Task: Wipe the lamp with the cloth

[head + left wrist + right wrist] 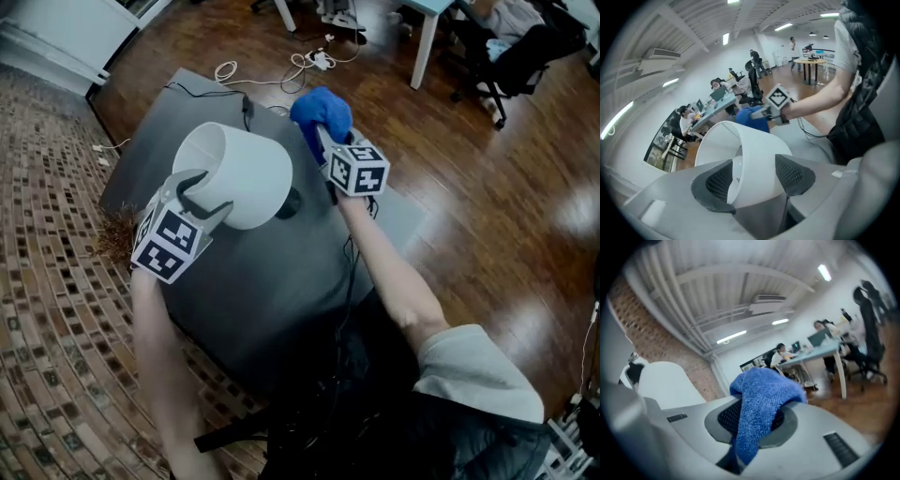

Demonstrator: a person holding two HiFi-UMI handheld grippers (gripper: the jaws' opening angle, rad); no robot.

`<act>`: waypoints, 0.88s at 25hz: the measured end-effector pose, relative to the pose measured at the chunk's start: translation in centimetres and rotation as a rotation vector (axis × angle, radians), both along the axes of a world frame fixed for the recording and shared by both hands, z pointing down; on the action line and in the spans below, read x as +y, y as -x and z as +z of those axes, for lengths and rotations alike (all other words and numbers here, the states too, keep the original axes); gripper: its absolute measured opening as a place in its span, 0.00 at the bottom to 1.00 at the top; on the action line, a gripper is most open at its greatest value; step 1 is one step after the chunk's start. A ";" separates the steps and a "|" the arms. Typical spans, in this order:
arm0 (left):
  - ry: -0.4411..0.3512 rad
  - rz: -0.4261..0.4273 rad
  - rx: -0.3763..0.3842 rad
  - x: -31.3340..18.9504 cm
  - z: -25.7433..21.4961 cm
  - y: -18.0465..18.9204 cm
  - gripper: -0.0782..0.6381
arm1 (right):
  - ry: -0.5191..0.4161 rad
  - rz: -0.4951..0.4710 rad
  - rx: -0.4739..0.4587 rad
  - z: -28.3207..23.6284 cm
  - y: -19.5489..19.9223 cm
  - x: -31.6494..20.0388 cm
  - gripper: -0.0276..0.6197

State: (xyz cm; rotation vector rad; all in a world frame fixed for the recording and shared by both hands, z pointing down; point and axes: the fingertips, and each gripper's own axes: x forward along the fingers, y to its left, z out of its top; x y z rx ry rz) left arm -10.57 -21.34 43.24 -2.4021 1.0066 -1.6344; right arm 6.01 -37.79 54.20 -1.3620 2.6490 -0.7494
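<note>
The lamp's white shade (239,173) stands on the grey table (272,291), with a dark bit of its base (292,202) showing at its right. My left gripper (202,195) is at the shade's near left rim. In the left gripper view the shade (750,154) has its wall between the jaws of the left gripper (754,176): one pad (717,180) is inside, the other (792,173) lies against the outside, and a gap remains. My right gripper (323,141) is shut on the blue cloth (321,111) just right of the shade. The cloth (759,394) hangs over the right gripper (754,420), beside the shade (665,380).
Cables (309,61) lie on the wood floor beyond the table, near a white table leg (427,42) and an office chair (506,56). A patterned carpet (47,234) lies at the left. A black cable (349,272) runs across the table towards me.
</note>
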 end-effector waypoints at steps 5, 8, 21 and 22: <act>-0.080 -0.126 0.094 -4.0 -1.3 1.1 0.50 | 0.261 -0.232 -0.119 10.2 6.8 9.5 0.13; -0.078 -0.129 0.074 -3.2 -1.2 0.5 0.50 | 0.256 -0.429 -0.003 12.7 12.4 13.7 0.13; -0.221 -0.022 0.057 -0.6 -1.6 -5.5 0.49 | 0.321 -0.388 0.028 8.0 1.8 10.2 0.13; -0.231 -0.024 0.086 -0.5 -1.7 -5.8 0.49 | 0.323 -0.412 0.045 7.9 1.7 10.7 0.13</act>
